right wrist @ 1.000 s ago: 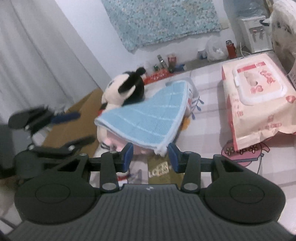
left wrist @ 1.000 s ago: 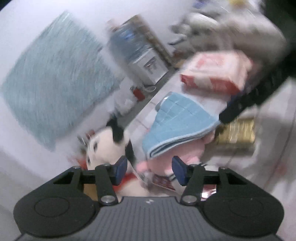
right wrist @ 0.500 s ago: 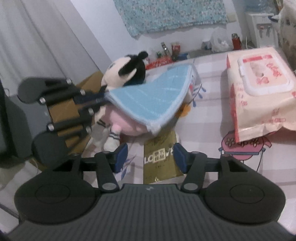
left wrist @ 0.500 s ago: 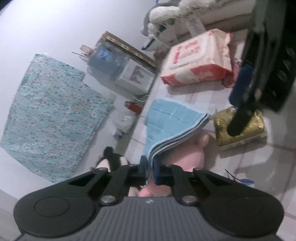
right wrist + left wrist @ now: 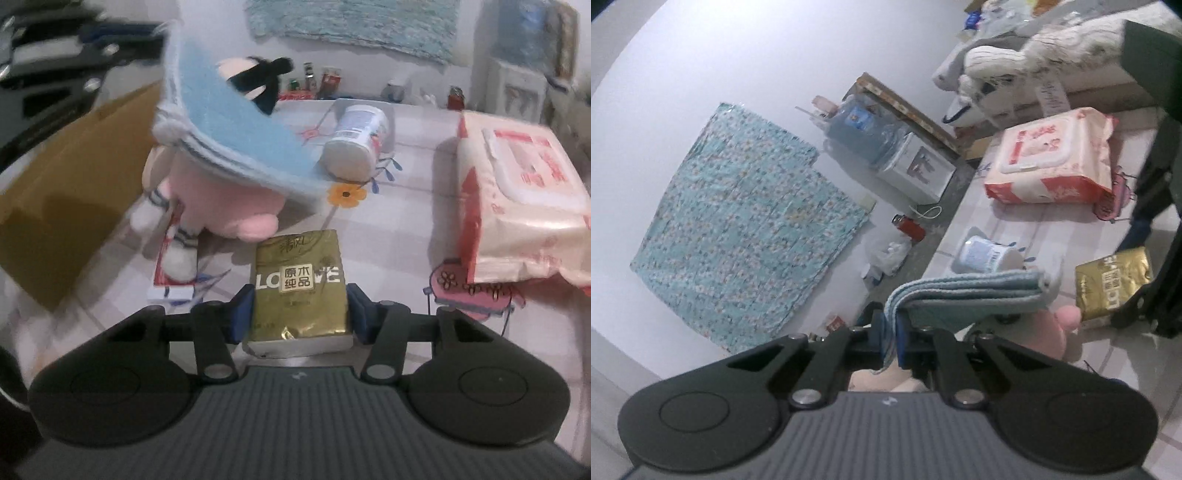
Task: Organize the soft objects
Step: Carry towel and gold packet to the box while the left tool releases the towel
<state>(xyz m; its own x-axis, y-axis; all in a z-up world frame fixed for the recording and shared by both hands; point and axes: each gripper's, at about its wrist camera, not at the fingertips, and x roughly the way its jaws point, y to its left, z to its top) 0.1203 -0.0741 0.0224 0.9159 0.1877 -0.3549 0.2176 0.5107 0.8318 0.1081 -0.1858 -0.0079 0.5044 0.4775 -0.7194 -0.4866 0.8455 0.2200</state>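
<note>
My left gripper (image 5: 890, 341) is shut on the edge of a folded light-blue towel (image 5: 964, 291), which it holds up over a pink plush toy (image 5: 1045, 332). In the right wrist view the towel (image 5: 236, 147) hangs above the pink plush (image 5: 221, 199), with a black-and-white plush head (image 5: 258, 81) behind. My right gripper (image 5: 300, 312) is open, its blue pads on either side of a gold tissue pack (image 5: 299, 291) that lies on the patterned floor; I cannot tell whether they touch it. The left gripper shows blurred at upper left (image 5: 74, 48).
A large pink-and-white wipes pack (image 5: 517, 199) lies to the right. A white cylindrical container (image 5: 356, 144) lies on its side behind the plush. A brown cardboard box (image 5: 62, 206) stands at left. A water dispenser (image 5: 916, 171) and a white plush (image 5: 1034, 62) are at the back.
My left gripper closed on the towel's edge and lifted it off the plush. My right gripper let the towel go and moved down to straddle the gold tissue pack.
</note>
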